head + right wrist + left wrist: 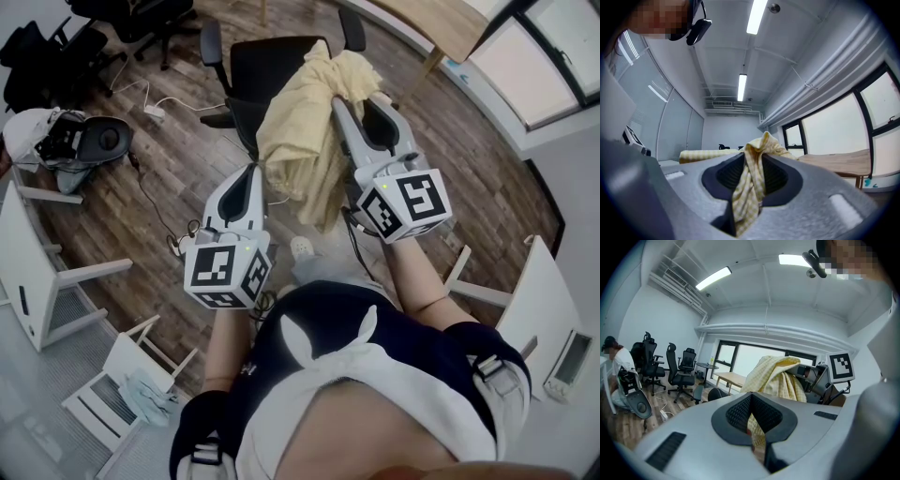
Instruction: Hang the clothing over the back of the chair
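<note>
— Where's the garment (302,150)?
— Up in the air, bunched, hanging down over the chair (267,67).
— How will it handle?
— Light, soft and floppy, I'd judge; any free part sags.
— Who holds it?
— The left gripper (751,430) pinches a thin edge and the right gripper (749,183) clamps a thick bunch. Two spread holds along the top edge would drape best.

Yellow chk'd clothing (300,150) bunched, held up, draping down over blk office chair (267,70)
</note>
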Available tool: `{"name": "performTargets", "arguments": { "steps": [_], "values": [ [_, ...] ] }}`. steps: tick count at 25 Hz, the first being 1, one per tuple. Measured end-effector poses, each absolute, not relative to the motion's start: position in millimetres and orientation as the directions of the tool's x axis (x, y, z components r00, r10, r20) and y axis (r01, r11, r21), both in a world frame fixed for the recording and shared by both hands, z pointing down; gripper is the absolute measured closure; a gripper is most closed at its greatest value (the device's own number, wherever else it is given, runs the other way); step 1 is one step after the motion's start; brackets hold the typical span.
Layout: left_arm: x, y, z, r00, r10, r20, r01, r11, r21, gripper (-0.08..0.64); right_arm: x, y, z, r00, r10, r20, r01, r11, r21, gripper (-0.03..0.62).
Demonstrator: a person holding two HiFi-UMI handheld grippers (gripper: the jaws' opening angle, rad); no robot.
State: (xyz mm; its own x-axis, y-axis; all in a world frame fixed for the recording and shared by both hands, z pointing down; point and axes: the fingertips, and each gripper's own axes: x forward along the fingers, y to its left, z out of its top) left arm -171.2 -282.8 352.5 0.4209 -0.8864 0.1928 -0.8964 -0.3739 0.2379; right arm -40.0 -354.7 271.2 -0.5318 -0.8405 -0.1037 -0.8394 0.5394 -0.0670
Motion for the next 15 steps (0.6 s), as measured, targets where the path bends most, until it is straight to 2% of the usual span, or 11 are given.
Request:
{"name": "performTargets", "arguments": {
  "steps": [15],
  "values": [
    [-150.2,-300.8,349.0,0.438,-0.879,0.187,-0.89,-0.395,0.229,0.555,-35.5,-387.6,306.0,-0.512,-0.859,0.019,-0.859,0.512,-0.023,0.486]
  ]
}}
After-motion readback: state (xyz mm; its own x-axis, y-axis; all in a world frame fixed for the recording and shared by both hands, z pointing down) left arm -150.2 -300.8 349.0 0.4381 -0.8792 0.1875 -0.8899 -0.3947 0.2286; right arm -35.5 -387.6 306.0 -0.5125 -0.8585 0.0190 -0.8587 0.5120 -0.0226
